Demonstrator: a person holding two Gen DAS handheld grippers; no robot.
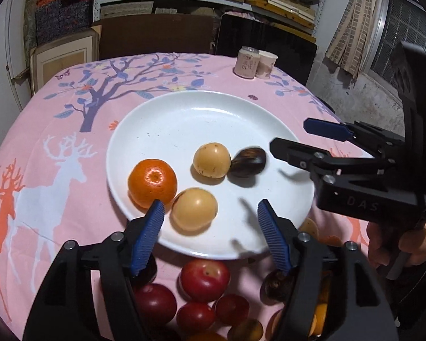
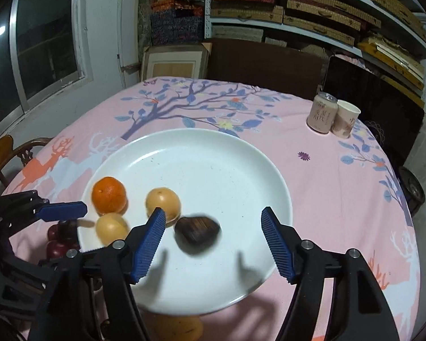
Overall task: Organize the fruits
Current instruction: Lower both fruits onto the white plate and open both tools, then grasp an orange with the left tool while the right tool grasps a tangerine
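Observation:
A white plate (image 1: 184, 119) on the pink tablecloth holds an orange (image 1: 152, 182), two yellow fruits (image 1: 212, 160) (image 1: 194, 209) and a blurred dark brown fruit (image 1: 247, 162). My left gripper (image 1: 210, 207) stands open over the plate's near edge; the nearer yellow fruit lies between its blue pads, untouched. My right gripper (image 1: 289, 133) reaches in from the right. In the right wrist view it (image 2: 212, 213) is open over the plate (image 2: 213, 156), with the dark fruit (image 2: 197, 230) lying free between its fingers. The left gripper (image 2: 82, 216) shows at the left by the orange (image 2: 109, 194).
Several red fruits (image 1: 204, 280) and another dark fruit (image 1: 278, 284) lie on the cloth in front of the plate. A can (image 1: 246, 62) and a paper cup (image 1: 265, 64) stand at the far right. A person's hand (image 1: 397, 244) holds the right gripper. A wooden chair (image 2: 2, 156) stands at left.

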